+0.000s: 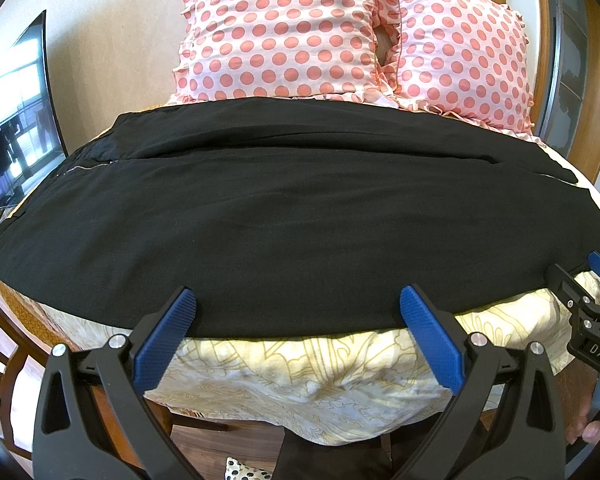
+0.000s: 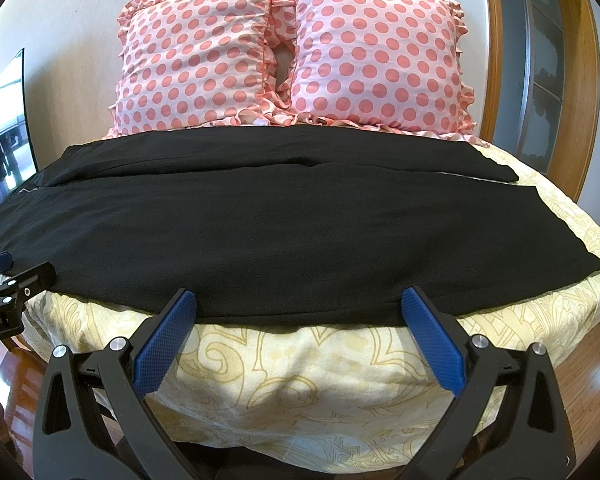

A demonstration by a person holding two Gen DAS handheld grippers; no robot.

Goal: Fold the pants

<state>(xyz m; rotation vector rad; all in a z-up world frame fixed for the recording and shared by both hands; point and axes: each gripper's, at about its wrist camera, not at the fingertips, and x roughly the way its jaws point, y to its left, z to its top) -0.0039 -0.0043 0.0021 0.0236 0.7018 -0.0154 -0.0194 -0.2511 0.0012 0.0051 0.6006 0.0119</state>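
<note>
Black pants (image 1: 284,216) lie flat across the bed, legs side by side, waist and zipper at the left; they also show in the right wrist view (image 2: 284,220), with the leg hems at the right. My left gripper (image 1: 296,304) is open and empty, its blue pads at the pants' near edge, toward the waist end. My right gripper (image 2: 298,306) is open and empty at the same near edge, further right. Each gripper shows at the edge of the other's view: the right one (image 1: 598,280) and the left one (image 2: 4,268).
The bed has a cream patterned sheet (image 1: 300,376), also in the right wrist view (image 2: 300,372). Two pink polka-dot pillows (image 2: 292,56) stand at the headboard. A TV screen (image 1: 16,120) is at the left. A wooden door frame (image 2: 580,80) is at the right.
</note>
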